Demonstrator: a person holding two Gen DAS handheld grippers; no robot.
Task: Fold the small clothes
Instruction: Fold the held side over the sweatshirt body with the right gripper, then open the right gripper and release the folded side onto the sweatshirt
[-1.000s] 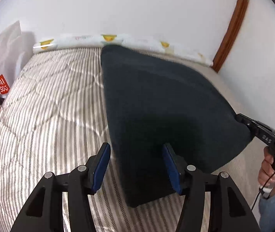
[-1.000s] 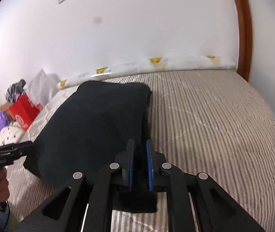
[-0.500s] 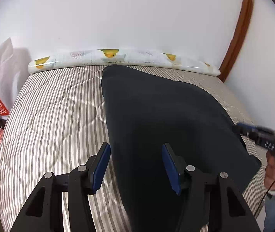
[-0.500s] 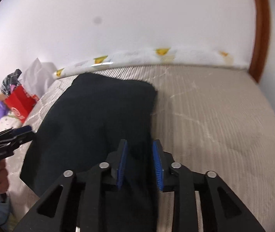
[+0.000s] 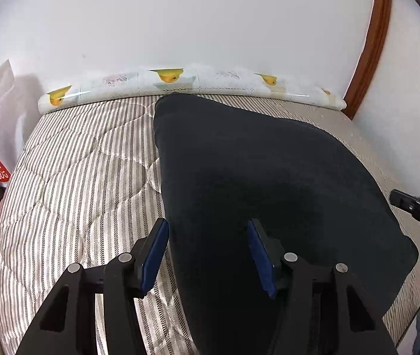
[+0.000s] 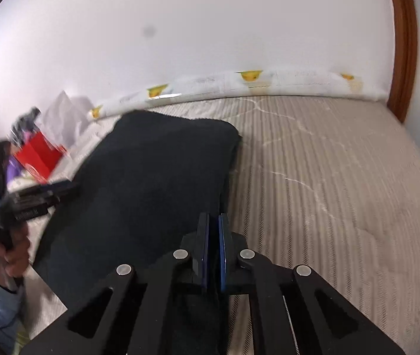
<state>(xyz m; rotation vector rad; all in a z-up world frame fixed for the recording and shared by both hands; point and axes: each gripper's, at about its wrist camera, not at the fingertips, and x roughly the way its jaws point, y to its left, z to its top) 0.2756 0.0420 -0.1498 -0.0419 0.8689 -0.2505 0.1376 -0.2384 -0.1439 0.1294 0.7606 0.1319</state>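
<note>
A dark navy garment [image 5: 254, 177] lies flat on a striped mattress [image 5: 77, 192], running from the far edge toward me. My left gripper [image 5: 207, 224] is open above its near left part; the left pad hangs beside the cloth's left edge and the right pad is over the cloth, neither pressing. In the right wrist view the garment [image 6: 156, 177] fills the left half of the mattress [image 6: 328, 177]. My right gripper [image 6: 213, 219] is shut, and the cloth's right edge runs into its pads. From the left wrist view, the right gripper [image 5: 417, 210] meets that same edge.
A rolled duck-print pad [image 5: 180, 82] lines the far edge against the white wall. A red bag [image 6: 38, 156], white plastic and clutter sit off the left side. Brown wooden trim [image 5: 369, 44] stands at the far right corner. A person's hand [image 6: 6, 254] holds the left gripper [image 6: 32, 198].
The right gripper held the cloth's corner lifted, opened so the cloth dropped flat, then shut again at its right edge. The left gripper stayed open and shifted over the cloth.
</note>
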